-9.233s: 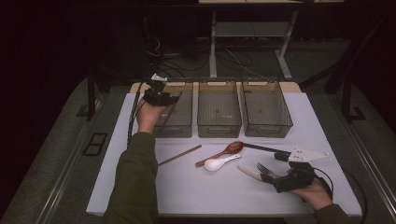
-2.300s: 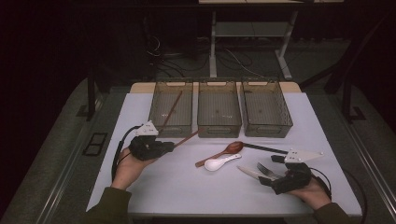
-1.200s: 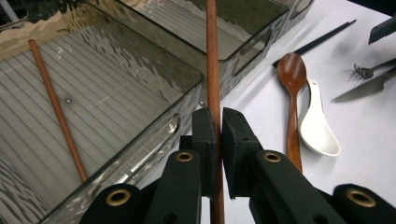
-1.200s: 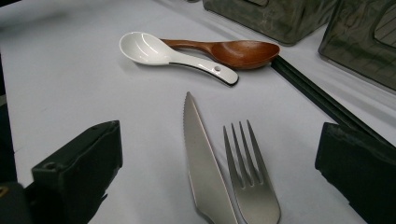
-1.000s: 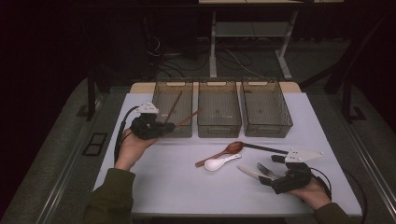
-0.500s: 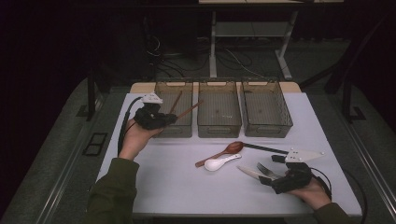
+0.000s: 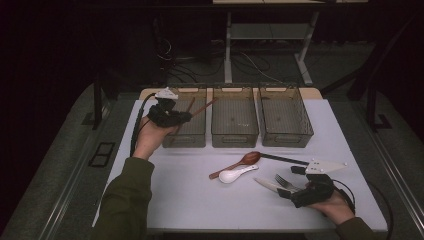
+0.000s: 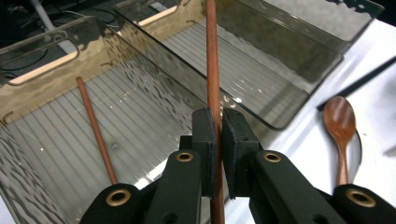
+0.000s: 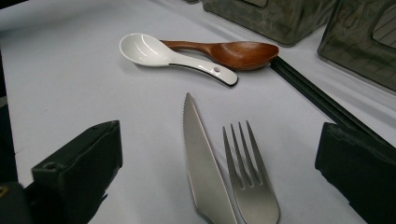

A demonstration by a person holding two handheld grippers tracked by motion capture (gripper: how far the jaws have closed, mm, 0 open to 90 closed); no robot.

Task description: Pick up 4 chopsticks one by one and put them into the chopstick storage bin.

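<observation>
holding a wooden chopstick [image 8: 213, 70] tight between its jaws, the left tool [image 8: 218, 135] hangs over the left bin [image 7: 186, 134], where a second chopstick [image 8: 95, 128] already lies on the floor. i judge the step is dropping the pair together; next the tool should lower, tilt the stick along the bin and then let go. the right tool [image 9: 219, 163] rests wide apart around the knife [image 9: 203, 163] and fork [image 9: 250, 177] on the surface [image 7: 190, 195].
</observation>
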